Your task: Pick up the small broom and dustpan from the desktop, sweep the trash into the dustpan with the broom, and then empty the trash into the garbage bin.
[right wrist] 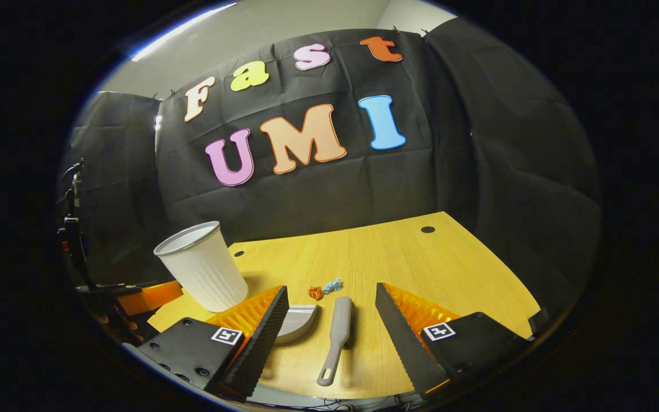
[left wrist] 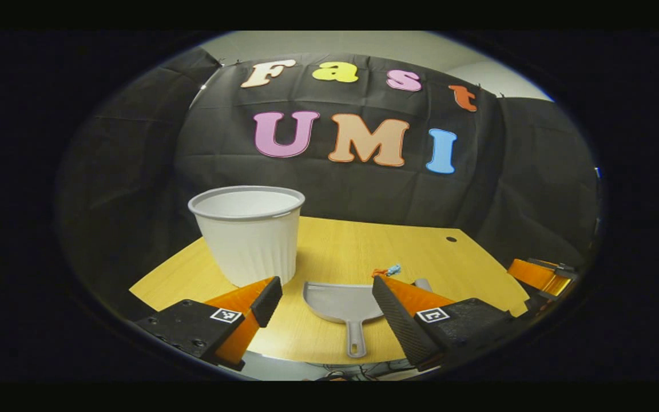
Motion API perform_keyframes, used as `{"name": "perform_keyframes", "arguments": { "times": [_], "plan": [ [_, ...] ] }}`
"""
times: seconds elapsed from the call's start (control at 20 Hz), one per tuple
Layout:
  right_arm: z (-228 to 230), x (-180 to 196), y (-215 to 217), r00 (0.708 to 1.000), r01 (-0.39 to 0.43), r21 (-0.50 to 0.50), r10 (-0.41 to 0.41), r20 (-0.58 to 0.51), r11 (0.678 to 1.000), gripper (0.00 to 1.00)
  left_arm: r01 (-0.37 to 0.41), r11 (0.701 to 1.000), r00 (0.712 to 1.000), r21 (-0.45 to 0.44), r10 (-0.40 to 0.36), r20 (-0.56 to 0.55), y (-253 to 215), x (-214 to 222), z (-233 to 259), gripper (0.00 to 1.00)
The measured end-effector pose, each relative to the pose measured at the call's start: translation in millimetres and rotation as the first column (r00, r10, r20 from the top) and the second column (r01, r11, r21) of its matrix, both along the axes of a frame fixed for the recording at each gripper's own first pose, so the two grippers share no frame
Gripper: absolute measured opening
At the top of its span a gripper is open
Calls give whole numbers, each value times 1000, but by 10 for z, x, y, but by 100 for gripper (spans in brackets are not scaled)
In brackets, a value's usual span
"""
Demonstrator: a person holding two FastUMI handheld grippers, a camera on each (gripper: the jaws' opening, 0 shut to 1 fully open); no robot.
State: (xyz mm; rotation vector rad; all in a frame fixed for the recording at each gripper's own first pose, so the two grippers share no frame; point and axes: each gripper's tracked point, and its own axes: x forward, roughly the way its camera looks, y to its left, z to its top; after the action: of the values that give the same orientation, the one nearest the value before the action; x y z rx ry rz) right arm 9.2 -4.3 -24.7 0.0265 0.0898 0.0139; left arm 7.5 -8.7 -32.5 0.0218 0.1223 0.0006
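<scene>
A grey dustpan [left wrist: 344, 303] lies flat on the wooden desktop [left wrist: 364, 240], handle toward me, between the fingers of my left gripper [left wrist: 325, 286], which is open and holds nothing. Small orange and blue trash scraps [left wrist: 387, 270] lie just beyond it. In the right gripper view the grey broom [right wrist: 338, 332] lies on the desktop [right wrist: 421, 263], handle nearest, centred between the wide-open fingers of my right gripper [right wrist: 331, 297]. The trash [right wrist: 324, 289] sits just past the brush head. The dustpan [right wrist: 300, 320] is partly hidden behind one finger.
A white ribbed garbage bin [left wrist: 246, 234] stands upright at the table's left rear, also seen as the bin [right wrist: 203, 269] in the right gripper view. The other gripper [left wrist: 541, 274] shows at the far right edge. The desktop's near edge runs just under the handles.
</scene>
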Motion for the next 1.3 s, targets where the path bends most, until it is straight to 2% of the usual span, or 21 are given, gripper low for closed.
{"name": "perform_keyframes", "arguments": {
  "times": [0.25, 0.55, 0.8, 0.95, 1.1, 1.15, 1.2, 1.3],
  "plan": [
    [-70, 29, -17, 999, 10, -6, -10, -32, 1000, 98, 3, 1000, 999, 1, -3, -35, -12, 30, -110, 95],
    [-330, 166, -90, 989, 23, -38, -28, -145, 999, 98, 35, 999, 987, 8, -33, -155, -93, 153, -453, 95],
    [-701, 429, -100, 957, 18, -24, -24, -288, 1000, 98, 34, 999, 940, -28, -41, -338, -165, 273, -980, 96],
    [-950, 560, -65, 928, 13, -12, -17, -371, 1000, 98, 18, 997, 904, -72, -47, -425, -198, 319, -1262, 96],
    [-1222, 696, -46, 886, 15, 9, -9, -464, 1000, 99, 17, 999, 868, -46, -37, -495, -176, 384, -1505, 97],
    [-1335, 724, -69, 865, 26, 2, -22, -502, 1000, 94, 21, 999, 854, -27, -32, -519, -177, 414, -1615, 97],
    [-1446, 761, -70, 841, 29, -9, -29, -541, 1000, 98, 24, 1000, 839, -9, -25, -543, -177, 426, -1707, 96],
    [-1681, 804, -46, 785, 16, -32, -32, -618, 999, 94, 26, 1000, 816, 8, -16, -577, -189, 484, -1865, 97]
  ]
}}
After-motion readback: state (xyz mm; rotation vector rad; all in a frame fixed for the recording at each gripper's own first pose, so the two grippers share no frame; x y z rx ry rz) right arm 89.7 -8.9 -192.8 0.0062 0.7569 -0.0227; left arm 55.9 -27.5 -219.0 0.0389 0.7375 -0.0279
